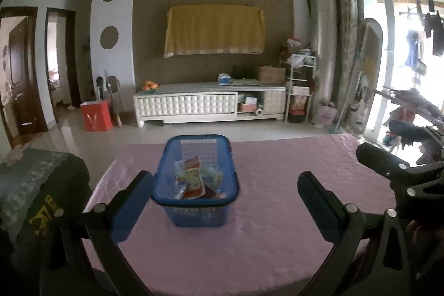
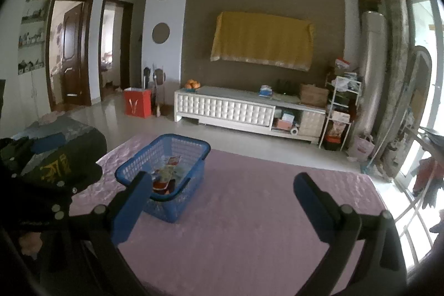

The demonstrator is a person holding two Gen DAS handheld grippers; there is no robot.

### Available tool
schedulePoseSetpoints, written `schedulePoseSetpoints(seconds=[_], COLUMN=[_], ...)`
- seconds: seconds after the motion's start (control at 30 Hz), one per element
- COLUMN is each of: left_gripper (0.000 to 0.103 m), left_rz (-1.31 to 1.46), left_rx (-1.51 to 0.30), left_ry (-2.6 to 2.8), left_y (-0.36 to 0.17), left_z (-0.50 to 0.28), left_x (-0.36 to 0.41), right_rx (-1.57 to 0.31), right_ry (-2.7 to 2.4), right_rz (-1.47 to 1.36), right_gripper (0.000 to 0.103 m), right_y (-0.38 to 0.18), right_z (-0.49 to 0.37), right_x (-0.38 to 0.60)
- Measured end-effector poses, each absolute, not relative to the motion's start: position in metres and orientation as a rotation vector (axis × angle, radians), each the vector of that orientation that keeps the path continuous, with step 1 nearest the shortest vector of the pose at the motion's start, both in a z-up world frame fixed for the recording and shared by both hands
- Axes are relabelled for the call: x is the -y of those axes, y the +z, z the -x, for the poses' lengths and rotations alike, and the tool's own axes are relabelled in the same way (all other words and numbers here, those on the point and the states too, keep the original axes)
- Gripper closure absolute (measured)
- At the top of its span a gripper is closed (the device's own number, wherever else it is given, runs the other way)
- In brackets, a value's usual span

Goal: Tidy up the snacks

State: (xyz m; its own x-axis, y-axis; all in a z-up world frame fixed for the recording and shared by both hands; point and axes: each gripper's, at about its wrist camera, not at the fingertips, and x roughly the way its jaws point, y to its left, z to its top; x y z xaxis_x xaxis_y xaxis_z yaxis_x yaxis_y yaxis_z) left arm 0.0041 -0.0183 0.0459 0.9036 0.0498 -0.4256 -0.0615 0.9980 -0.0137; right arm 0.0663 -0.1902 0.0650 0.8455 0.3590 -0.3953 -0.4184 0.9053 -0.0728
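Left wrist view, both tools point(image 1: 225, 192) point(image 2: 219, 192) spread wide, empty, basket point(image 1: 194, 203) holding seemingly snack packets point(image 1: 191, 181), mid-table point(image 1: 277, 212).

Both fisheye cameras sit just behind their own 2 fingers, raised above the pink-covered table point(image 1: 263, 226) and facing across it toward the white cabinet point(image 1: 194, 101) on the far wall. The left wrist view meets the blue basket point(image 1: 195, 201) head-on and near — the right wrist view stands further right, seeing it point(image 2: 166, 179) obliquely at lower left. They share table, basket and the far wall.
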Motion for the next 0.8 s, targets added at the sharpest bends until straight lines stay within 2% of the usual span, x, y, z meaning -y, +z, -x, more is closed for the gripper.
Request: schedulePoseSetpoints(seconds=[0.8], left_gripper=[0.0], left_rz=[0.012], left_rx=[-0.43], left_ry=[0.019], left_y=[0.053], left_z=[0.02], left_x=[0.03], right_rx=[-0.431], right_ry=[0.419], right_rz=[0.088], right_gripper=[0.0], right_y=[0.056], right_z=[-0.039], right_x=[0.199])
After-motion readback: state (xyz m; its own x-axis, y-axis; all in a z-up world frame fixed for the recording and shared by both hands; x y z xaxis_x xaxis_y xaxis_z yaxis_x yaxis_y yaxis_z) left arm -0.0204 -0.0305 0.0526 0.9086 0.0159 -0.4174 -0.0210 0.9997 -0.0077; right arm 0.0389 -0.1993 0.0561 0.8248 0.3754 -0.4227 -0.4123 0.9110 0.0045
